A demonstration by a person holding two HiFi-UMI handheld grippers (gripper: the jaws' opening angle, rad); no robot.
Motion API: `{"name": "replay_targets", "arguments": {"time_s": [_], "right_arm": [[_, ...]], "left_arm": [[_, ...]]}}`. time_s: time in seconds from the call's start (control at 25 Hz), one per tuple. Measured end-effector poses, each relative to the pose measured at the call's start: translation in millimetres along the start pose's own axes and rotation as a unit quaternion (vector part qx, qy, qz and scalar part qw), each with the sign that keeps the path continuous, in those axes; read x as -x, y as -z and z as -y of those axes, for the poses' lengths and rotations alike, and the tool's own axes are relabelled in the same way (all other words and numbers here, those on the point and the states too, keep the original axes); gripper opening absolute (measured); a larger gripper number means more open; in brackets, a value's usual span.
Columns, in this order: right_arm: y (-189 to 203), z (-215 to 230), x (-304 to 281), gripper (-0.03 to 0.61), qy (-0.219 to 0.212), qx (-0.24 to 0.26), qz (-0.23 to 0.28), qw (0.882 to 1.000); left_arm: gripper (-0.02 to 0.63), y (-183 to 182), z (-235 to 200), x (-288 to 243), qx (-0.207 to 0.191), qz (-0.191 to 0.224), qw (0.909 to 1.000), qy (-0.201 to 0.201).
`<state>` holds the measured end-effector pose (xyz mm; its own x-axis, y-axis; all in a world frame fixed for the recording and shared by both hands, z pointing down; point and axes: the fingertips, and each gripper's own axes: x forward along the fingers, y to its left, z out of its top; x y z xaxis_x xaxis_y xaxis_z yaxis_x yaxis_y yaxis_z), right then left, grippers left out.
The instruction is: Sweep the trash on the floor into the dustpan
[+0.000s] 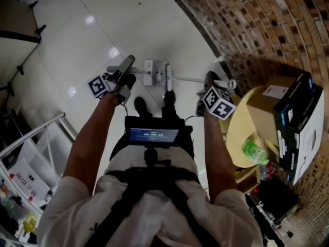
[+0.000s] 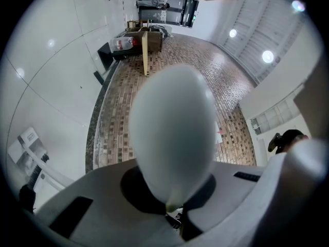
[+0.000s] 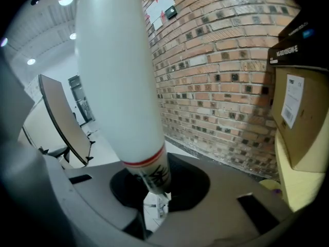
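In the head view my left gripper point(image 1: 125, 75) is shut on a pale grey handle point(image 1: 126, 64), and its rounded end point(image 2: 172, 133) fills the left gripper view. My right gripper point(image 1: 209, 84) is shut on a white pole point(image 3: 118, 81) with a red ring and black print near the jaws. On the tiled floor ahead of the person's shoes point(image 1: 142, 106), both shafts lead down toward a white sweeping tool point(image 1: 157, 73). I cannot tell which part is the broom and which the dustpan. No trash is clearly visible.
A curved brick wall point(image 1: 247, 24) runs along the right. A round yellow table point(image 1: 241, 133) to the right of my right gripper carries a cardboard box point(image 1: 272, 104), black-and-white boxes point(image 1: 303, 133) and a green bottle point(image 1: 254, 152). A white rack point(image 1: 31, 153) stands at the left.
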<state>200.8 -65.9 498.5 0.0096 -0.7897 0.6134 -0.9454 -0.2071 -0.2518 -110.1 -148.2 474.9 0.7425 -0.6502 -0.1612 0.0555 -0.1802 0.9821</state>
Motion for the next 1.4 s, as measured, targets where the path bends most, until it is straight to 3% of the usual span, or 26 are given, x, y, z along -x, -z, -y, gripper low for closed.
{"name": "replay_targets", "arguments": {"time_s": [0.4, 0.88, 1.4], "right_arm": [[0.5, 3.5, 25.0, 0.043, 0.030, 0.004, 0.018, 0.999], [-6.3, -4.9, 14.1, 0.043, 0.021, 0.020, 0.008, 1.000], [-34.1, 8.9, -12.3, 0.043, 0.018, 0.045, 0.000, 0.999]], "left_arm": [[0.000, -0.9, -4.3, 5.6, 0.010, -0.005, 0.9999, -0.003], [0.000, -11.2, 3.9, 1.3, 0.004, 0.023, 0.9995, 0.022], [0.000, 1.1, 2.3, -59.0, 0.009, 0.030, 0.9988, 0.037]]}}
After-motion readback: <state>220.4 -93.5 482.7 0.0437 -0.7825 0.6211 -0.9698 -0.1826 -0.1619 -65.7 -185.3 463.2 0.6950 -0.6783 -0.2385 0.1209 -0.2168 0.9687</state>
